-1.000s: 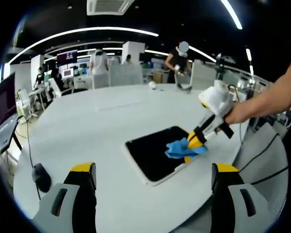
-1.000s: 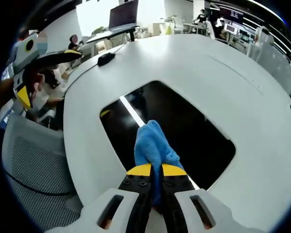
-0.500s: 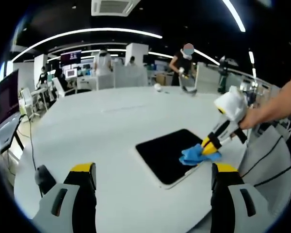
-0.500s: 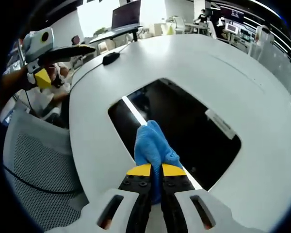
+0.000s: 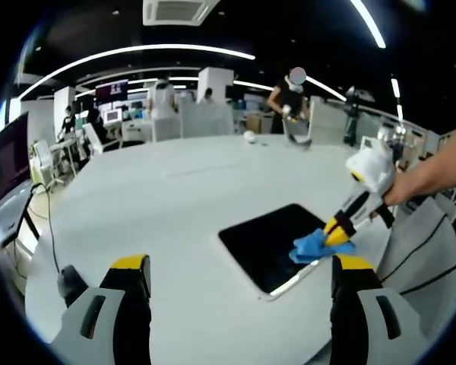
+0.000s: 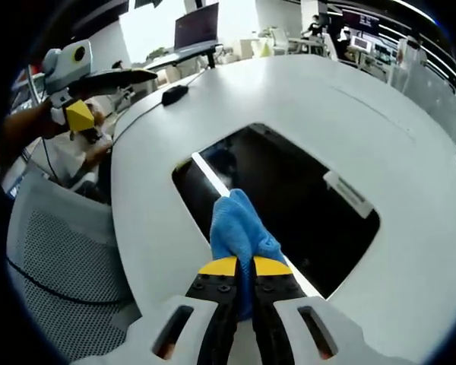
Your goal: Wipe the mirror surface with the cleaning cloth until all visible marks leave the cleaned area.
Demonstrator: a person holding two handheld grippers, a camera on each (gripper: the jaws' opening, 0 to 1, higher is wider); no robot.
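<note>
A dark rectangular mirror (image 6: 289,205) with a pale frame lies flat on the white round table (image 6: 342,106). My right gripper (image 6: 237,268) is shut on a blue cleaning cloth (image 6: 239,228), which rests on the mirror's near edge. In the left gripper view the mirror (image 5: 270,239) lies right of centre, with the blue cloth (image 5: 315,247) on its right corner under the right gripper (image 5: 336,228). My left gripper (image 5: 235,262) is open and held in the air, well back from the mirror. It also appears in the right gripper view, at the upper left, as a yellow-tipped gripper (image 6: 80,114).
A black mouse (image 6: 173,93) lies on the table beyond the mirror, and in the left gripper view (image 5: 70,283) it sits near the left jaw. A mesh chair (image 6: 61,274) stands beside the table edge. People and desks occupy the office behind.
The left gripper's view has shifted, so the mirror sits further right. The right gripper still holds the cloth at the mirror's edge, with little change.
</note>
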